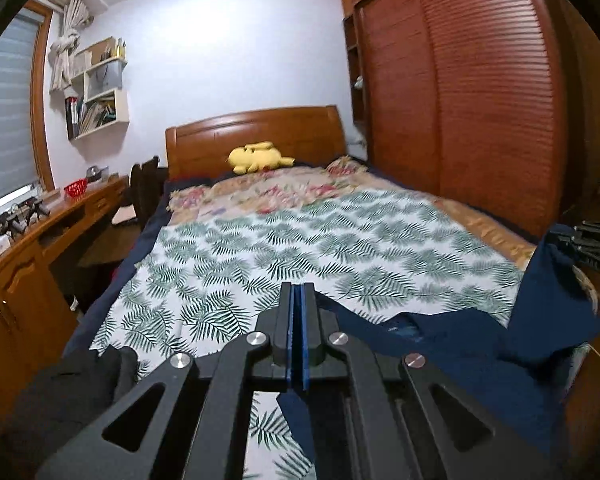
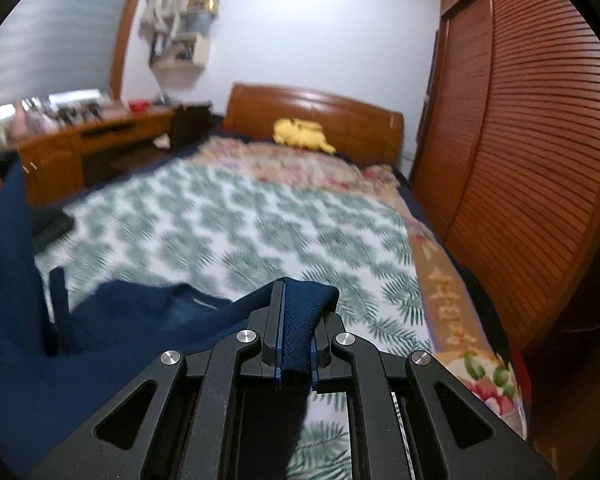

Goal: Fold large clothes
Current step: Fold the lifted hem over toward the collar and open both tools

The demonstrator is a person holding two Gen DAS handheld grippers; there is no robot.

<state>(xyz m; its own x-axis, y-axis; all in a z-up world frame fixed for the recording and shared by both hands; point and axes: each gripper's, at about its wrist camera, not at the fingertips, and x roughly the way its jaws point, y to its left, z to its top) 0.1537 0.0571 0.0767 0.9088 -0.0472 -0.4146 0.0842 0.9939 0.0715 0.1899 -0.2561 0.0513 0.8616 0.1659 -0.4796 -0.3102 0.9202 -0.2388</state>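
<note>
Navy garment [image 2: 112, 320] hangs in a loose span over the foot end of the bed [image 1: 228, 264], slack in the middle, held at two points. Right gripper [image 2: 298, 320]: jaws narrow, pinched on a bunched fold of the garment. Left gripper [image 1: 298, 320]: jaws fully closed; cloth trails from under them, so likely gripped there too, though the pinch itself is not clear. The leaf-print sheet [image 1: 340, 232] lies bare beyond the garment, toward the headboard [image 1: 256, 132]. Judgement: early stage. Garment not yet spread flat, no fold made; laying out and all folds remain.
</note>
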